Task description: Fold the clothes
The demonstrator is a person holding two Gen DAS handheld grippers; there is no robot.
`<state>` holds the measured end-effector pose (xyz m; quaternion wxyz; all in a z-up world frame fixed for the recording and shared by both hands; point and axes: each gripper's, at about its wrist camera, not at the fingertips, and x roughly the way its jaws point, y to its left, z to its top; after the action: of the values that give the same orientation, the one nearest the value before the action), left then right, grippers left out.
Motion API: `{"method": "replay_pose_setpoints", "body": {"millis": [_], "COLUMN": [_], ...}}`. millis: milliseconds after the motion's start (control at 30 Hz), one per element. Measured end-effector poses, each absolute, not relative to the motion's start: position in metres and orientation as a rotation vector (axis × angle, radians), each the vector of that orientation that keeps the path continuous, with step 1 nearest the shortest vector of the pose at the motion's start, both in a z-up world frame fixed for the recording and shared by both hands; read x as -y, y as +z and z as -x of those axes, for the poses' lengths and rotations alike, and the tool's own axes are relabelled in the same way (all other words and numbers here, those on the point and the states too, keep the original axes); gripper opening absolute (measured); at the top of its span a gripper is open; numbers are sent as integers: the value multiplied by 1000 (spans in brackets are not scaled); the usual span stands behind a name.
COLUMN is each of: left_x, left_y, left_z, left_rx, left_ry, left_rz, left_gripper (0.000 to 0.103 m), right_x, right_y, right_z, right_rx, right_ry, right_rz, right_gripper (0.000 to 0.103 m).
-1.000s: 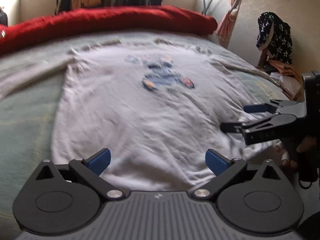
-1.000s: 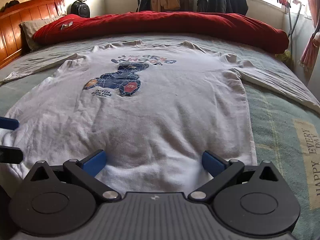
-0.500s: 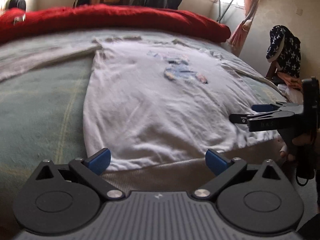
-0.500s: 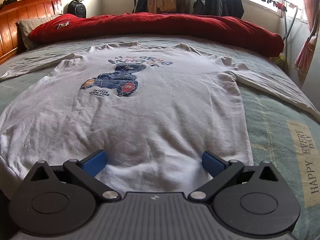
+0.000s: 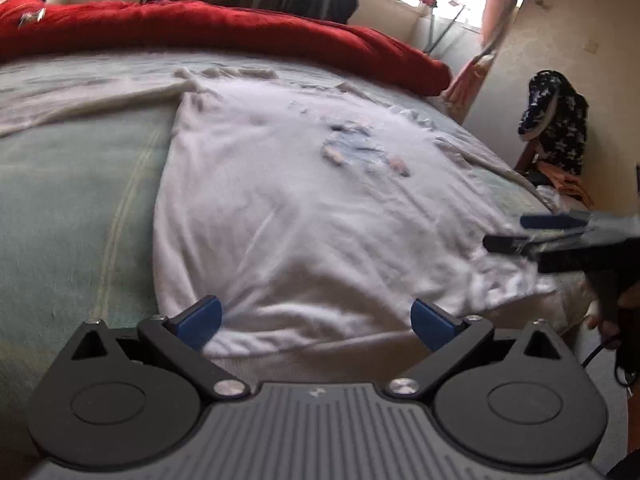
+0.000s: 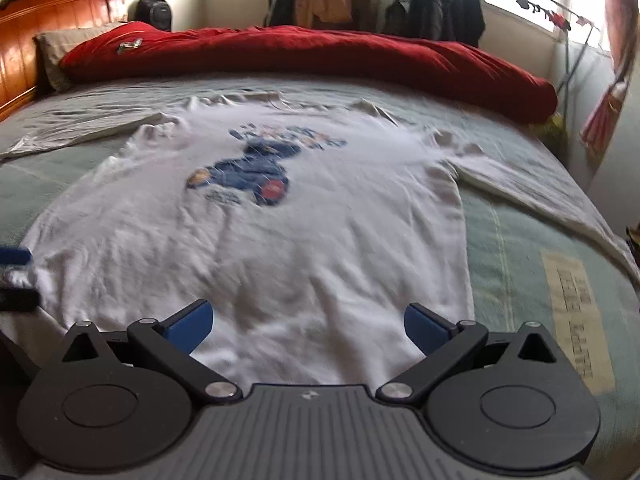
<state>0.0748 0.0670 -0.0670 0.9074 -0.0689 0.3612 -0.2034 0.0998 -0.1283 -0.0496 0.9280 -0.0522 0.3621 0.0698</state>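
White long-sleeved shirt [image 6: 260,248] lies flat, print up, on the bed [image 6: 520,248], both sleeves spread sideways, hem at the near edge; flat layout suits folding. Left claw [image 5: 316,316] gapes wide, empty, low over the hem's left part. Right claw [image 6: 306,322] likewise spread, holding nothing, at the hem's right part. Likely lined up for hem corners. Red duvet [image 6: 320,52] bunched beyond.

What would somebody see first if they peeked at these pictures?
First, the big white long-sleeved shirt with a blue picture, lying flat in the middle of the pale green bed cover. Behind it, a long puffy red duvet stretches across the far side of the bed. Near the shirt's bottom hem, both hand-held grippers, left and right, are wide open.
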Motion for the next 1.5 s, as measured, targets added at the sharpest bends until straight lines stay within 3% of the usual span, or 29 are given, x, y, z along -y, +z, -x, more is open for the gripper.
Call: {"method": "replay_pose_setpoints", "body": {"millis": [300, 600, 900, 1500], "left_x": [-80, -72, -79, -84], "left_y": [-38, 3, -34, -47], "left_z": [-106, -212, -342, -335], "left_rx": [-766, -805, -895, -914], "left_ry": [-360, -327, -253, -179], "left_rz": [220, 299, 533, 490], "left_gripper": [100, 100, 100, 99], "right_x": [110, 120, 141, 139], "right_y": [-53, -81, -74, -83], "right_z": [-173, -193, -180, -180], "right_rx": [-717, -763, -740, -739], "right_ry": [272, 337, 406, 386], "right_rz": [102, 74, -29, 24], "right_gripper": [103, 103, 103, 103]}}
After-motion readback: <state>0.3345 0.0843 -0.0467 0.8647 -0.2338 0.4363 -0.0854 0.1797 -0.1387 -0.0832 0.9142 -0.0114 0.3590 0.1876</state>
